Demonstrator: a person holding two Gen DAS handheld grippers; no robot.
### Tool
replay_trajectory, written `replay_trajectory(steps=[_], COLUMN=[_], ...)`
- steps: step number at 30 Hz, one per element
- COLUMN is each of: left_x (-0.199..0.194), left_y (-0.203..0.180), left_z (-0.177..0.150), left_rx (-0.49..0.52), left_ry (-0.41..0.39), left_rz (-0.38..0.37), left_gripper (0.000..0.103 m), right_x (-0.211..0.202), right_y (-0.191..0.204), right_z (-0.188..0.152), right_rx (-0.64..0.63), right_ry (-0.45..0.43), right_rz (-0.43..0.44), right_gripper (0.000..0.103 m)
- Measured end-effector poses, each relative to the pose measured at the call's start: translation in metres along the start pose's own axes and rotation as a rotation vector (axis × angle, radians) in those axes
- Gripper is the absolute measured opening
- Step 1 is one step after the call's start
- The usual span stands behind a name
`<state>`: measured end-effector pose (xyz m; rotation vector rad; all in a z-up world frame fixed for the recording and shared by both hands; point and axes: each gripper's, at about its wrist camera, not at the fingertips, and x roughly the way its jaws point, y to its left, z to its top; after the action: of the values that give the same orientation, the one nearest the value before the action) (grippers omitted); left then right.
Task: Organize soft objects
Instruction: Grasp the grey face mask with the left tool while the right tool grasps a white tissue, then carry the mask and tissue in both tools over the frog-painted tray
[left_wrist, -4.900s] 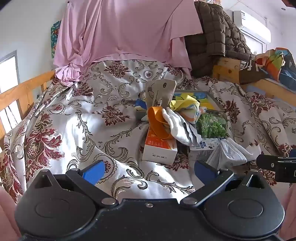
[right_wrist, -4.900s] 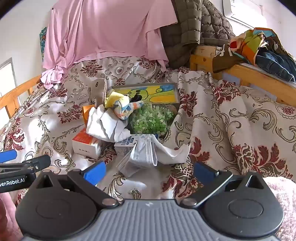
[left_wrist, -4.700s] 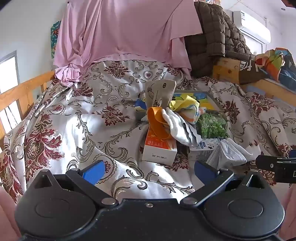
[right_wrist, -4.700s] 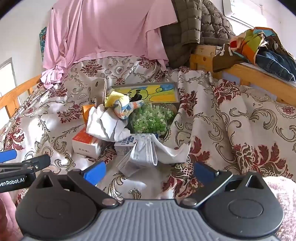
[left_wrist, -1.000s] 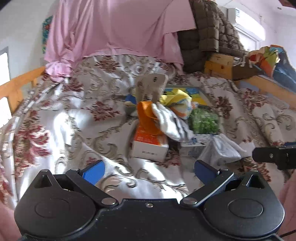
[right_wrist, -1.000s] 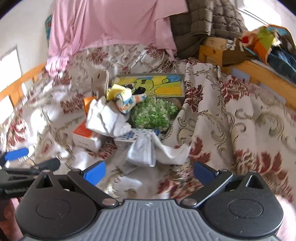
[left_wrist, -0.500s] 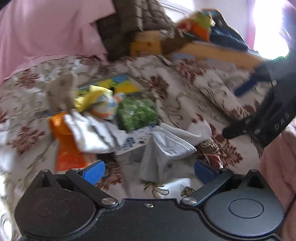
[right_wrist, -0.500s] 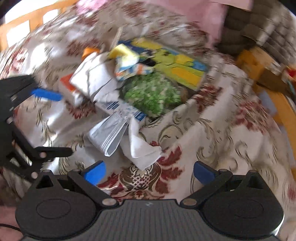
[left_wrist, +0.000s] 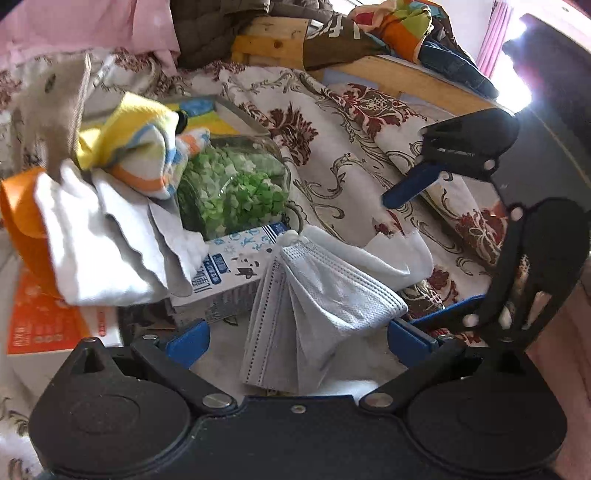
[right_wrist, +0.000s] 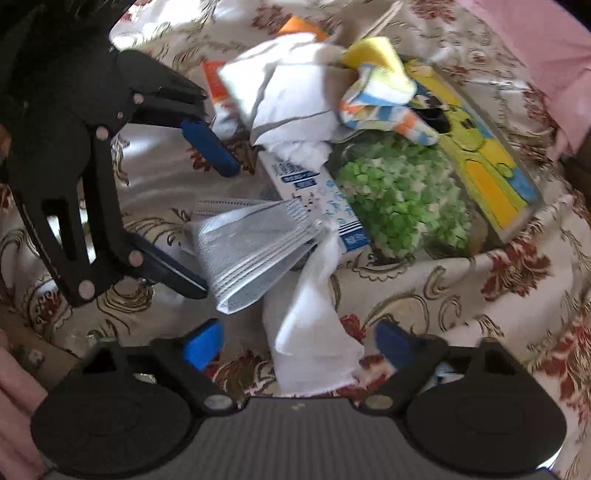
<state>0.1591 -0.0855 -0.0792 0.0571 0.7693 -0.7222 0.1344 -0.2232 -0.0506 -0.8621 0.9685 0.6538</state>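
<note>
The left gripper (left_wrist: 295, 334) stands wide around the masks (left_wrist: 314, 306); the right gripper (right_wrist: 295, 341) is closing over the white cloth (right_wrist: 314, 347). Pulling either may drag the box (right_wrist: 314, 195).

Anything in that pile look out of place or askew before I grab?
Yes: the stack of face masks has fanned open, slumped off the blue-and-white box. A white cloth trails loosely from it across the bedspread.
</note>
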Motion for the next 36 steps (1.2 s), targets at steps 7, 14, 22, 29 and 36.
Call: replay_trajectory(steps=[7,14,22,29,36], left_x=[0.009,0.02,0.007,-0.016,-0.052], left_y=[0.011,0.023,0.021,0.014,0.001], left_z=[0.0,-0.002,-0.005,-0.005,0.0], left_rx=[-0.055,-0.145,-0.171,-0.199,-0.192], left_ry=[0.028,0.085,0.032,-0.052,-0.16], left_rz=[-0.075,-0.105,-0.123,-0.106,-0.064], left_gripper=[0.086,0.061,0.032,0.019,0.018], right_x=[0.019,0.023,0.017,-0.012,-0.05], right_y=[-0.005,-0.01,-0.005,-0.003,-0.007], right_z=[0.002,0.0,-0.007,-0.01,-0.006], right_rx=[-0.012,0.033,0.085,0.139,0.276], right_ry=[0.024,0.029,0.016,-0.063,-0.234], right_rz=[-0.028,-0.044,-0.063,-0.133,-0.203], right_gripper=[0.067,0.042,0.012,0.009,0.009])
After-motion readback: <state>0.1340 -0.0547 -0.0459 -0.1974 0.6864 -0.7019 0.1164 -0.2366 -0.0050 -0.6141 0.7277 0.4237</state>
